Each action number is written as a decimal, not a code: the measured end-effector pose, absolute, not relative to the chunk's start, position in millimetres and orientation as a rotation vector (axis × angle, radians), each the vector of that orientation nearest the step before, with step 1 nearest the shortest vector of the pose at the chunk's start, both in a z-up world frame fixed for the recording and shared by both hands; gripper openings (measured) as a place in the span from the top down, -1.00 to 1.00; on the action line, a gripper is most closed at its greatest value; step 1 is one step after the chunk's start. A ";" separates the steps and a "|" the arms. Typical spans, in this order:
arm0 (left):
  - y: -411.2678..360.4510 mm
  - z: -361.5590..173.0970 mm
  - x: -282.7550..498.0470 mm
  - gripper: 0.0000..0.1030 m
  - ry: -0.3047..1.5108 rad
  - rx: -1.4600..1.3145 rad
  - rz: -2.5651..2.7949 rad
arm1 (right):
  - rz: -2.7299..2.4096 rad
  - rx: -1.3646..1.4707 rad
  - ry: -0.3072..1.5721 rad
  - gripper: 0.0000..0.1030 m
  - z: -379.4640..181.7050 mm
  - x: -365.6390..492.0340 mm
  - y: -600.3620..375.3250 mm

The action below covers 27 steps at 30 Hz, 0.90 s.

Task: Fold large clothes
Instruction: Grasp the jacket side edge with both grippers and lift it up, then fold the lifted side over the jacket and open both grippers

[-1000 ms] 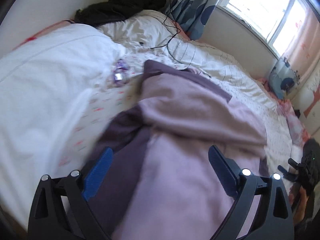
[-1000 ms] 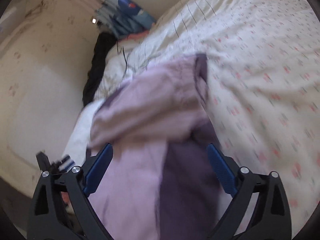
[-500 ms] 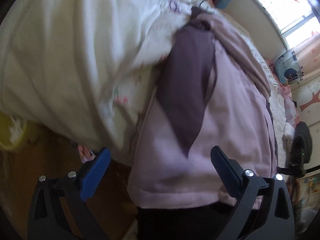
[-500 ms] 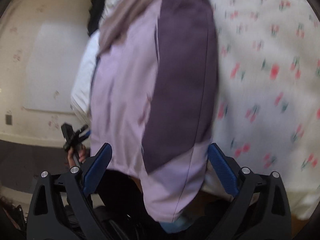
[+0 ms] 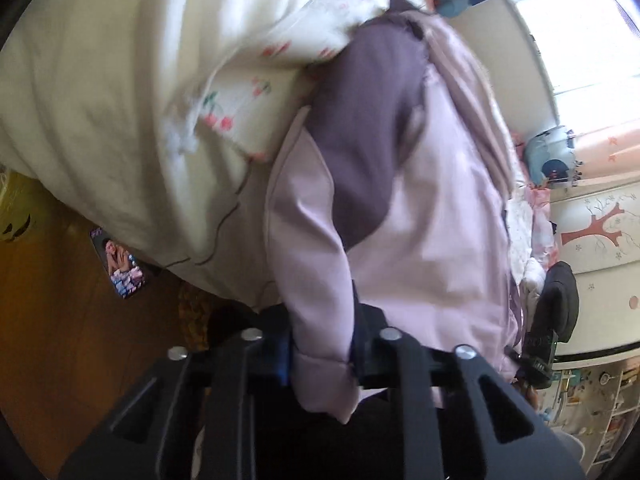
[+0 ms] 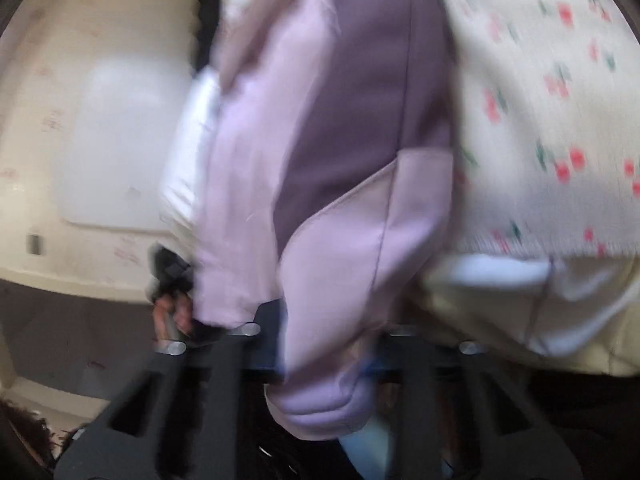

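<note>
Your left tongs [image 5: 320,354] and right tongs [image 6: 324,354], wide open half a second ago, now clamp the lilac-and-purple fleece garment's [image 5: 420,220] hem at lower centre; lifting can begin.

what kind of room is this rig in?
Most likely a home bedroom: a bed with a cherry-print sheet, a curtained window, and a two-tone purple garment draped over the bed edge, gripped by both grippers.
</note>
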<state>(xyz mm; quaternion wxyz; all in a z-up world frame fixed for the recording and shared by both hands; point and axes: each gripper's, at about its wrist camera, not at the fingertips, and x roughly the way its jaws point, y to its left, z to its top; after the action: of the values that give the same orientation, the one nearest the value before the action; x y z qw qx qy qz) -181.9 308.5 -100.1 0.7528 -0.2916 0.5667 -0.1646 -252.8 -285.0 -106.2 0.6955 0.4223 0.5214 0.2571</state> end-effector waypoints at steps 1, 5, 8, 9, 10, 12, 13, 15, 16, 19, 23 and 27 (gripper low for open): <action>306.8 -90.6 -183.2 0.65 1.220 -0.637 -0.374 | 0.603 0.960 1.096 0.60 -95.2 -251.1 -286.9; 302.7 -32.2 -182.8 0.69 1.105 -0.706 -0.498 | 0.679 0.946 0.851 0.65 -25.3 -235.0 -296.4; 298.4 16.1 -187.7 0.70 1.019 -0.734 -0.598 | 0.721 0.896 0.740 0.65 31.4 -228.0 -305.3; 298.4 24.4 -189.6 0.70 1.004 -0.742 -0.620 | 0.728 0.882 0.710 0.65 51.2 -228.3 -310.8; 296.5 36.7 -193.2 0.70 0.984 -0.754 -0.657 | 0.731 0.875 0.696 0.65 61.2 -228.9 -313.9; 293.9 54.5 -204.5 0.70 0.966 -0.766 -0.723 | 0.726 0.866 0.680 0.65 76.9 -237.0 -320.5; 293.4 59.1 -212.5 0.70 0.966 -0.764 -0.747 | 0.720 0.865 0.680 0.65 81.8 -247.2 -328.8; 294.3 63.5 -229.8 0.70 0.981 -0.732 -0.791 | 0.702 0.857 0.698 0.65 81.4 -267.9 -333.9; 295.2 62.8 -238.1 0.70 0.994 -0.709 -0.798 | 0.687 0.839 0.733 0.65 76.2 -283.1 -339.7; 297.3 38.7 -264.4 0.61 1.120 -0.535 -0.794 | 0.654 0.815 0.911 0.54 35.6 -319.2 -347.5; 335.8 -9.9 -283.4 0.49 1.284 -0.457 -0.568 | 0.453 0.815 1.146 0.44 -36.0 -356.1 -369.0; 381.3 24.7 -270.3 0.19 1.130 -0.476 -0.352 | 0.343 0.819 1.009 0.00 -6.6 -353.9 -405.2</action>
<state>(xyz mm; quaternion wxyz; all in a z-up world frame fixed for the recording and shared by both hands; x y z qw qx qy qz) -270.3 381.3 24.7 0.8032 -0.2223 0.5276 -0.1645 -353.9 -405.2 -6.6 0.7826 0.3792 0.4675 0.1589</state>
